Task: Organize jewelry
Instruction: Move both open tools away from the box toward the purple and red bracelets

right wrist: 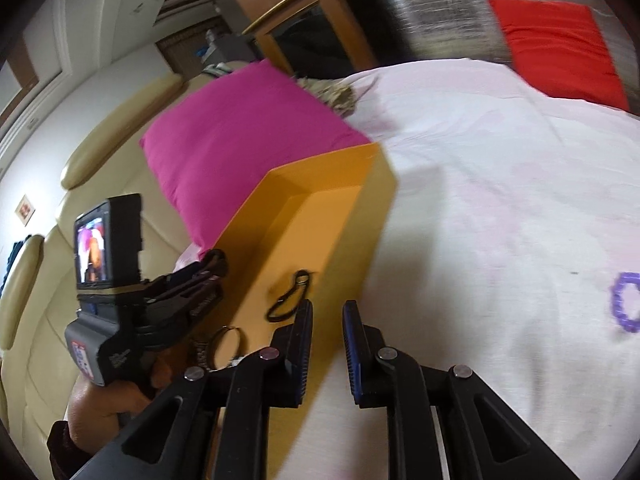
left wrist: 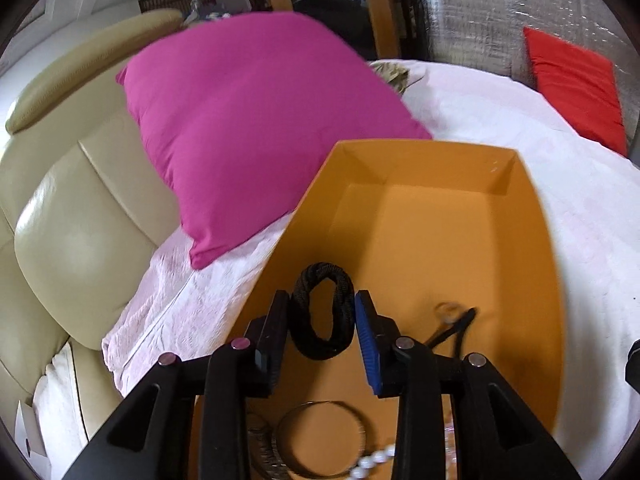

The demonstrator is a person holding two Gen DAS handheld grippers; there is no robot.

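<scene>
An orange box point(left wrist: 520, 240) lies on a white-covered bed. My left gripper point(left wrist: 322, 320) is shut on a black braided band point(left wrist: 323, 316) and holds it above the box floor. In the box lie a black cord with a clear ring point(left wrist: 452, 322), a metal bangle point(left wrist: 320, 440) and white pearl beads point(left wrist: 374, 460). In the right wrist view my right gripper point(right wrist: 328, 320) is open and empty over the box's near wall point(right wrist: 352, 248). The left gripper point(right wrist: 192, 280) shows to its left over the box. A purple bead bracelet point(right wrist: 624, 304) lies on the sheet to the right.
A magenta pillow point(left wrist: 248, 120) leans behind the box against a cream leather headboard point(left wrist: 80, 220). A red cushion point(left wrist: 576, 84) lies at the far right of the bed. A wooden cabinet point(left wrist: 340, 8) stands behind the bed.
</scene>
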